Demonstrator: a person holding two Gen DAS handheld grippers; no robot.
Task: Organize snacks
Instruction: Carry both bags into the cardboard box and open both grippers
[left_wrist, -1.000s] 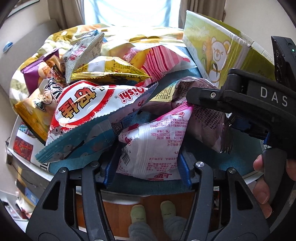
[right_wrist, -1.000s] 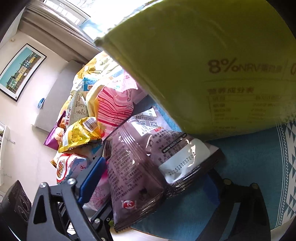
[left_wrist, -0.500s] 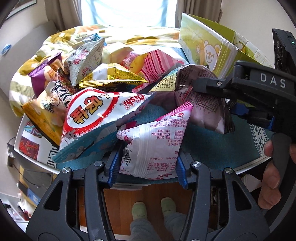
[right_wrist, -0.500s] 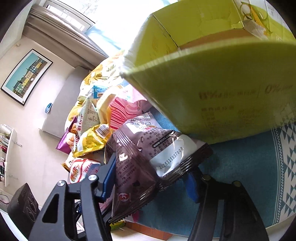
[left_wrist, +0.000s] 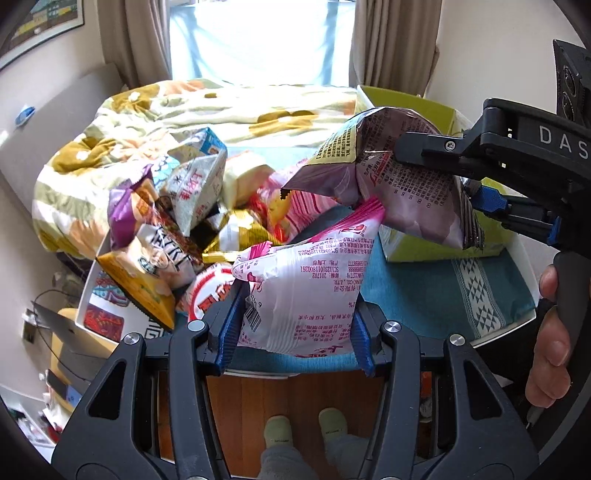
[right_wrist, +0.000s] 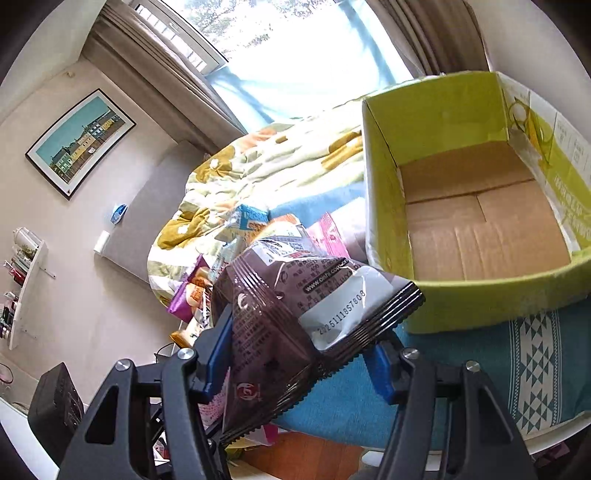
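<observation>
My left gripper (left_wrist: 295, 332) is shut on a white and pink snack bag (left_wrist: 306, 291) and holds it above the table's front edge. My right gripper (right_wrist: 303, 354) is shut on a dark purple snack bag (right_wrist: 295, 314), lifted near the front left corner of the open green cardboard box (right_wrist: 480, 295). The box's brown floor is bare. The purple bag (left_wrist: 399, 184) and the right gripper also show in the left wrist view, just above the pink bag. A pile of other snack bags (left_wrist: 177, 221) lies on the table's left part.
A teal patterned cloth (left_wrist: 443, 295) covers the white table (left_wrist: 524, 325). A bed with a flowered quilt (left_wrist: 221, 110) lies behind the table. The wood floor and the person's feet (left_wrist: 306, 432) show below the table's edge.
Both grippers have risen with their bags, well clear of the pile. The right gripper now looks down into the open box, where before only its outer wall showed.
</observation>
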